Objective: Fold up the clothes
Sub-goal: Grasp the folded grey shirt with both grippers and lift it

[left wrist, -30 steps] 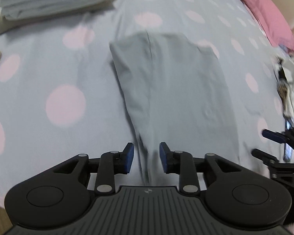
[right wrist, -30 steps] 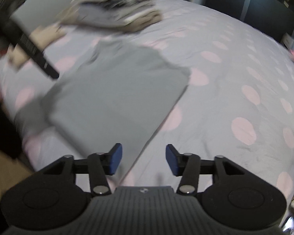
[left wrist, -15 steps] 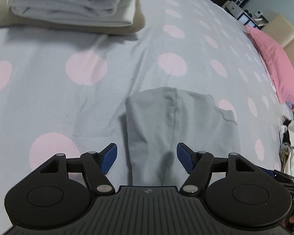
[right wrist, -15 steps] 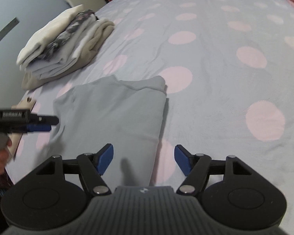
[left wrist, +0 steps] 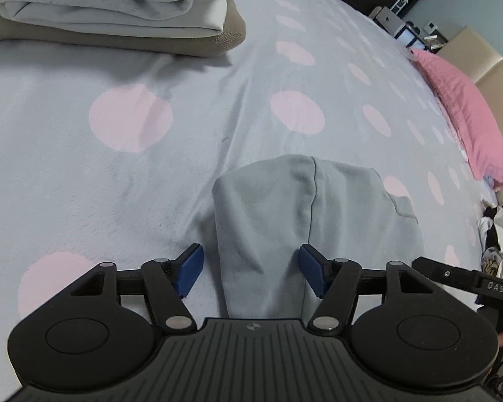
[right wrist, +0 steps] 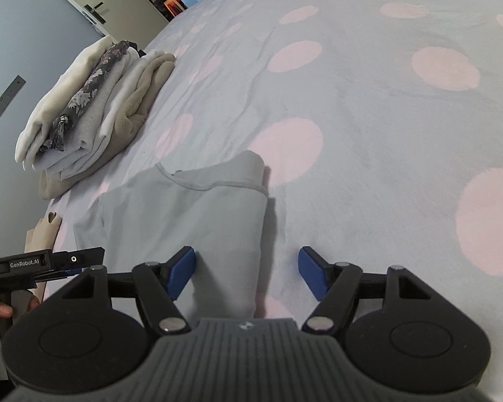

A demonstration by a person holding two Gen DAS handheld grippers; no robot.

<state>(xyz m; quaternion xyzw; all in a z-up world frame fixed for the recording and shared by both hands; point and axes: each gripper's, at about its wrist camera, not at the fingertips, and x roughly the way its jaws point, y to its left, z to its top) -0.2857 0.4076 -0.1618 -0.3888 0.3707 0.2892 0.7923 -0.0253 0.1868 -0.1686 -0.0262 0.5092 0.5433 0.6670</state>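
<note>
A light grey garment (left wrist: 301, 221) lies partly folded on the spotted bedspread; it also shows in the right wrist view (right wrist: 198, 221). My left gripper (left wrist: 251, 271) is open, its blue pads astride the garment's left near edge, low over it. My right gripper (right wrist: 248, 271) is open, its pads astride the garment's right folded edge. Neither holds anything. The left gripper's tip shows in the right wrist view (right wrist: 67, 261), and the right gripper's tip shows in the left wrist view (left wrist: 466, 278).
A stack of folded clothes (left wrist: 110, 10) sits at the far left of the bed (left wrist: 117, 167); it also shows in the right wrist view (right wrist: 90, 107). A pink pillow (left wrist: 466, 114) lies far right. Loose clothes (left wrist: 496, 234) lie at the right edge.
Both grippers have moved forward and lower along the garment toward its far end. Both jaws have opened wider, from narrow to well apart.
</note>
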